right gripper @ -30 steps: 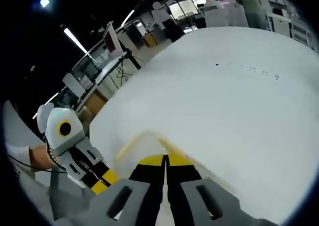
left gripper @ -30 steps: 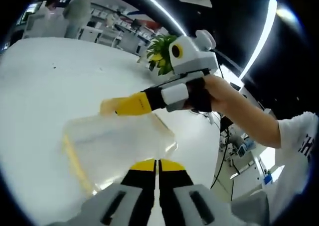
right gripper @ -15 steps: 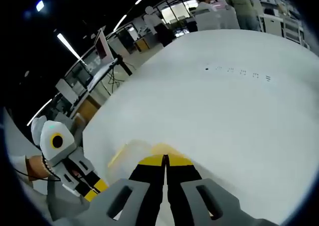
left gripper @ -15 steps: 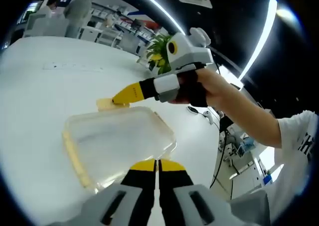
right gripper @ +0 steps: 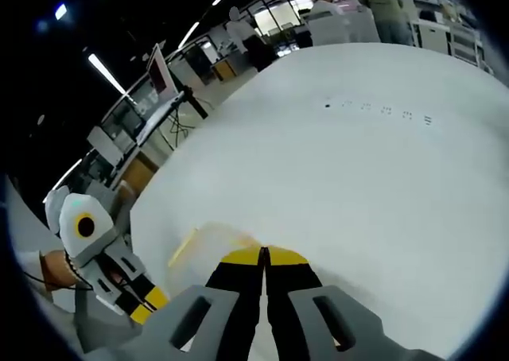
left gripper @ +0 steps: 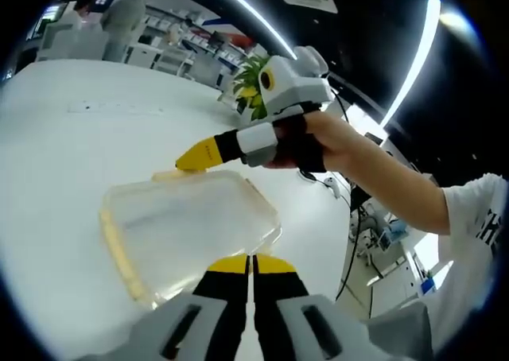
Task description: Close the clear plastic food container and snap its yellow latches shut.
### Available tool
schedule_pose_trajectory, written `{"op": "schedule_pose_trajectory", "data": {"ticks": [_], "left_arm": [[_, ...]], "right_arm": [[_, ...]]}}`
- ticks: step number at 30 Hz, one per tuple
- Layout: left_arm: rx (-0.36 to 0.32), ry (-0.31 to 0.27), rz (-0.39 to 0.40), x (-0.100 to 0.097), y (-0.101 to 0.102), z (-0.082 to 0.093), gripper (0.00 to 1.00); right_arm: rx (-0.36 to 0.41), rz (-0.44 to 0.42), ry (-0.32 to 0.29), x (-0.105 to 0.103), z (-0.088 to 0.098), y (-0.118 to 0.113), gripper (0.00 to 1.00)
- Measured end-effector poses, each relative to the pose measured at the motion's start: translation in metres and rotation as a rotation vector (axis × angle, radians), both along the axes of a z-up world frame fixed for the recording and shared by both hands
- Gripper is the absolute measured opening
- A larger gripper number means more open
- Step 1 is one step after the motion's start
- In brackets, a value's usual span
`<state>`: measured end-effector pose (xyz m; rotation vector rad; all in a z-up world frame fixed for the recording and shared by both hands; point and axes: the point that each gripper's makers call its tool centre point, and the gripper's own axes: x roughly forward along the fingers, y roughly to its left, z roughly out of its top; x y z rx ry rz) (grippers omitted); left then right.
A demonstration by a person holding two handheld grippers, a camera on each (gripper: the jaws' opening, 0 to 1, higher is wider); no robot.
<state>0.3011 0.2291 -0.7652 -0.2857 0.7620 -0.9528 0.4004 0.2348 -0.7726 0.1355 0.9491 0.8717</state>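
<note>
i'm pressing my closed left tongs (left gripper: 250, 259) on the near edge of the container (left gripper: 187, 226) on the table (left gripper: 71, 138) to steady it while my closed right tongs (left gripper: 191, 159) are hovering at the far latch (left gripper: 171, 174).

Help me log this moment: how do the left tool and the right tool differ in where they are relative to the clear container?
The left tool sits at the near edge of the clear container, pressing its lid there, while the right tool hovers at the far edge, just above the yellow latch. The left tool points straight over the lid; the right tool comes in slanted from the side, held by a hand. Both have yellow-tipped black jaws, closed together.
</note>
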Motion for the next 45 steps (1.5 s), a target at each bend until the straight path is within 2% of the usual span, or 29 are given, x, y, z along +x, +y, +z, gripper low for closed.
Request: {"op": "schedule_pose_trajectory", "data": {"ticks": [5, 7, 9, 12, 17, 20, 22, 29, 33, 35, 36, 41, 45], "left_arm": [[0.029, -0.002, -0.009, 0.001, -0.001, 0.002, 0.0], [0.04, -0.064, -0.013, 0.008, -0.001, 0.009, 0.02], [0.043, -0.068, -0.022, 0.01, -0.002, 0.012, 0.06], [0.082, -0.131, -0.05, 0.015, -0.001, 0.018, 0.06], [0.128, -0.18, -0.108, 0.017, -0.004, 0.022, 0.14], [0.171, -0.225, -0.147, 0.017, -0.006, 0.022, 0.14], [0.184, -0.235, -0.166, 0.015, -0.009, 0.022, 0.14], [0.23, -0.269, -0.232, 0.014, -0.012, 0.021, 0.17], [0.27, -0.289, -0.286, 0.01, -0.014, 0.018, 0.2], [0.304, -0.311, -0.314, 0.01, -0.013, 0.016, 0.22], [0.342, -0.334, -0.34, 0.01, -0.012, 0.014, 0.23], [0.452, -0.422, -0.447, 0.007, -0.011, 0.009, 0.27], [0.536, -0.49, -0.518, 0.007, -0.013, 0.006, 0.32]], "right_arm": [[0.01, 0.008, 0.0, -0.001, 0.003, 0.002, 0.0], [0.024, 0.024, -0.014, -0.001, 0.009, 0.003, 0.0], [0.026, 0.035, -0.023, -0.001, 0.012, 0.003, 0.0], [0.016, 0.046, -0.041, 0.003, 0.015, 0.0, 0.0], [0.022, 0.061, -0.052, 0.001, 0.02, -0.001, 0.0], [0.015, 0.092, -0.059, -0.003, 0.02, -0.001, 0.0], [-0.002, 0.128, -0.06, -0.008, 0.018, -0.001, 0.0], [-0.09, 0.273, -0.173, -0.012, 0.02, -0.003, 0.03], [-0.152, 0.365, -0.196, -0.016, 0.015, -0.006, 0.11], [-0.187, 0.385, -0.213, -0.015, 0.013, -0.007, 0.12], [-0.198, 0.4, -0.217, -0.015, 0.012, -0.007, 0.13], [-0.22, 0.456, -0.216, -0.017, 0.013, -0.005, 0.22], [-0.283, 0.523, -0.204, -0.018, 0.009, -0.007, 0.27]]}}
